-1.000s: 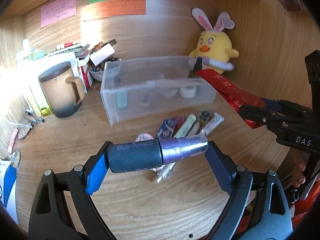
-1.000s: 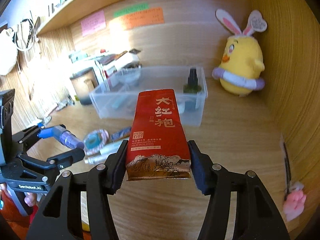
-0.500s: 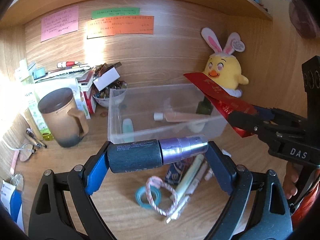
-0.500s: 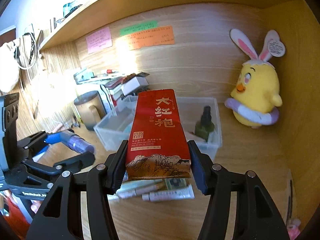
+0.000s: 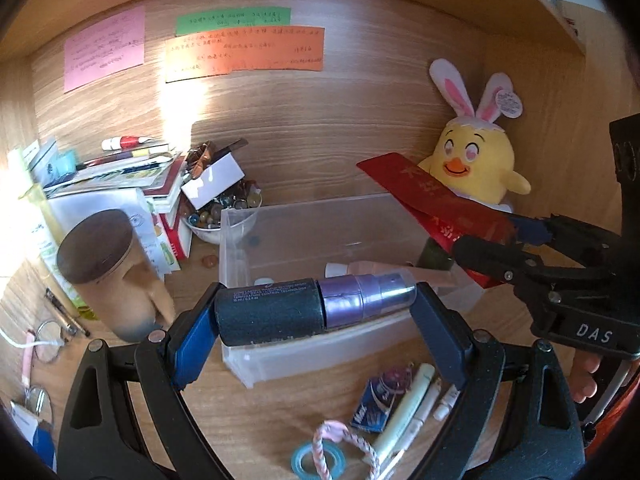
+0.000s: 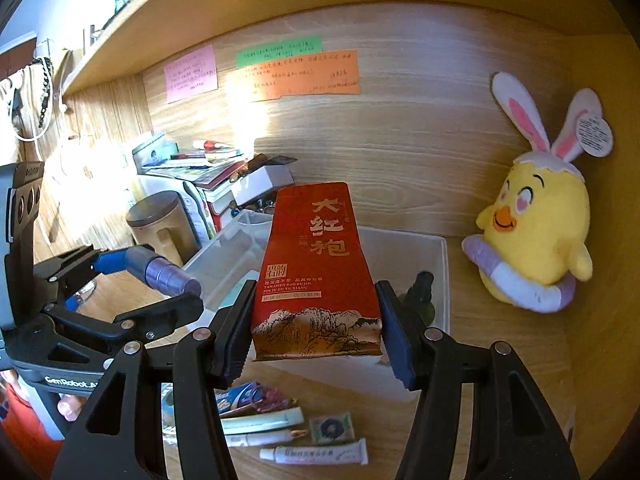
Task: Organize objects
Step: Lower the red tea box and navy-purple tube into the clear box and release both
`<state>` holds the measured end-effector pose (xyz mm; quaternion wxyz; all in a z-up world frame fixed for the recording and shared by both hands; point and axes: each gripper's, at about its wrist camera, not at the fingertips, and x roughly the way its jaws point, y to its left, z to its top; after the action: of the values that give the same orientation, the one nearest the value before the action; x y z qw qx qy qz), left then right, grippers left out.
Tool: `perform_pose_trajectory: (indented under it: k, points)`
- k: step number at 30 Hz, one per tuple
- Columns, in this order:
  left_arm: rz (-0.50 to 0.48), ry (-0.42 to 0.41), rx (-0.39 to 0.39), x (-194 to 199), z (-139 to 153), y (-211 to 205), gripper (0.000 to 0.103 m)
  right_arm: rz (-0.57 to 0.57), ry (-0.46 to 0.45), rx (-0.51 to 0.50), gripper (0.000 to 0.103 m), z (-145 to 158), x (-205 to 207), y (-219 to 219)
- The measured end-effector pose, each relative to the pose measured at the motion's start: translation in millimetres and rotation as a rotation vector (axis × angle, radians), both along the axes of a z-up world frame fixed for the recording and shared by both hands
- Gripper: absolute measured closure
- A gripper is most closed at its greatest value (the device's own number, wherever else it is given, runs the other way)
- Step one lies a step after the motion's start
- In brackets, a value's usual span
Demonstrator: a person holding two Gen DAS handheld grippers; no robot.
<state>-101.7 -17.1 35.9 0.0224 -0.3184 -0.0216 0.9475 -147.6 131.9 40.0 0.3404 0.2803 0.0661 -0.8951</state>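
My left gripper (image 5: 312,312) is shut on a dark spray bottle (image 5: 280,310) with a purple cap, held sideways above the front wall of a clear plastic bin (image 5: 320,236). It also shows in the right wrist view (image 6: 160,274). My right gripper (image 6: 316,328) is shut on a red tea packet (image 6: 316,272) with gold characters, held over the bin (image 6: 436,248); the packet shows at the right of the left wrist view (image 5: 432,200). A dark green bottle (image 6: 420,300) and a pink tube (image 5: 380,268) are in the bin.
Loose tubes, pens and sachets (image 6: 280,428) and a tape ring (image 5: 316,458) lie on the desk before the bin. A brown lidded mug (image 5: 108,272), stacked books (image 5: 120,176) and a bowl (image 5: 216,224) stand left. A yellow chick plush (image 6: 532,240) sits at the back right.
Both grippers have risen and moved forward towards the bin with their loads. The loose items now lie below and behind the fingers.
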Motion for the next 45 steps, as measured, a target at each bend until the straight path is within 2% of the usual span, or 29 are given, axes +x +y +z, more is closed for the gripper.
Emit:
perform_pose_trajectory:
  k: [10, 15, 23, 27, 31, 33, 41, 45]
  points:
    - [-0.029, -0.105, 0.033, -41, -23, 0, 0.011, 0.005, -0.067, 0.096, 0.050, -29, -38, -16]
    - [-0.049, -0.141, 0.041, -51, -34, 1, 0.011, 0.012, -0.118, 0.109, 0.050, -44, -53, -18]
    - [-0.071, -0.196, 0.094, -64, -46, -1, 0.011, 0.012, -0.148, 0.136, 0.049, -58, -64, -22]
    - [-0.077, -0.193, 0.107, -64, -45, -2, 0.010, 0.011, -0.134, 0.153, 0.048, -58, -64, -24]
    - [-0.075, -0.178, 0.118, -61, -40, -6, 0.010, 0.008, -0.132, 0.172, 0.040, -57, -62, -26]
    - [-0.073, -0.164, 0.111, -57, -36, -7, 0.010, 0.008, -0.133, 0.169, 0.036, -56, -61, -25]
    - [-0.080, -0.085, 0.058, -30, -14, -2, 0.007, 0.004, -0.117, 0.161, 0.034, -44, -48, -18]
    - [-0.079, -0.045, 0.036, -12, -3, 1, 0.005, -0.011, -0.096, 0.153, 0.024, -37, -35, -11]
